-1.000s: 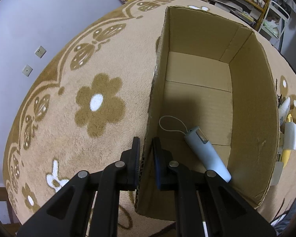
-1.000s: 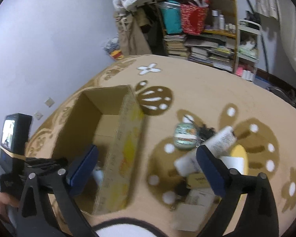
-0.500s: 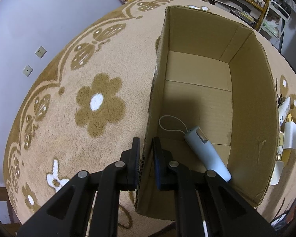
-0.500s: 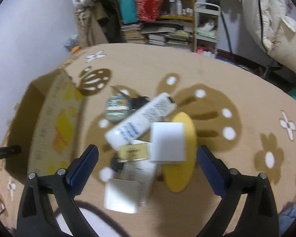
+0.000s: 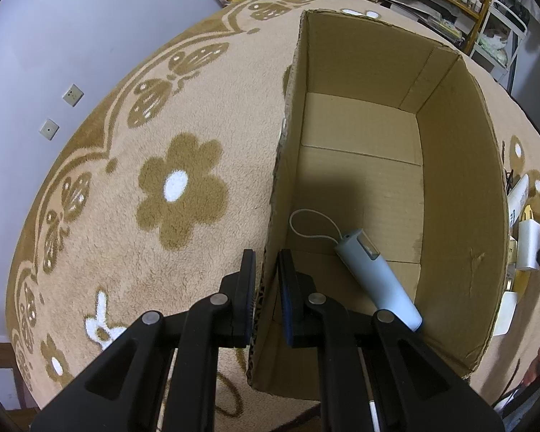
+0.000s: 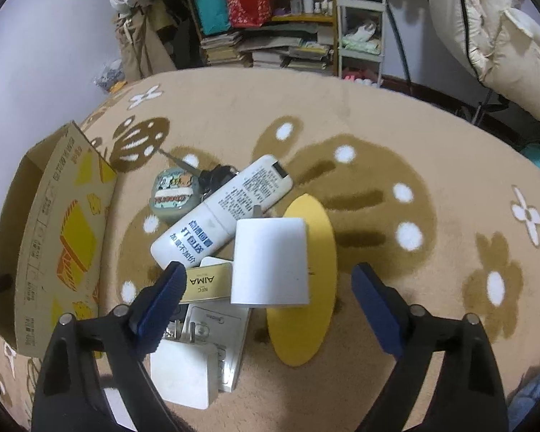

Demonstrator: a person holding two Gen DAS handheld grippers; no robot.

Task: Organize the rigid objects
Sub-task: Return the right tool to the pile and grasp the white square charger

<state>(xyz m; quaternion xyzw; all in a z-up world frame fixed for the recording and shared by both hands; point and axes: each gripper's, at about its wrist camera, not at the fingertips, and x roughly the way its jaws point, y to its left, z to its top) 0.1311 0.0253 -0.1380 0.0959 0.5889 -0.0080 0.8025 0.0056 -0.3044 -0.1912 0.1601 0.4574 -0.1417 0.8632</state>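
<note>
Now left gripper (image 5: 266, 280) fingers pinch box wall (image 5: 275, 194) | right gripper (image 6: 266, 288) fingers closing, untouching, around white block (image 6: 270, 262)

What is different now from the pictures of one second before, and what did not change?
The right gripper swung away from the cardboard box and came down over the pile beside it; its open jaws, now closing, straddle the white block without touching. The left gripper stays clamped on the box wall, and the pale blue device inside has not moved.
</note>
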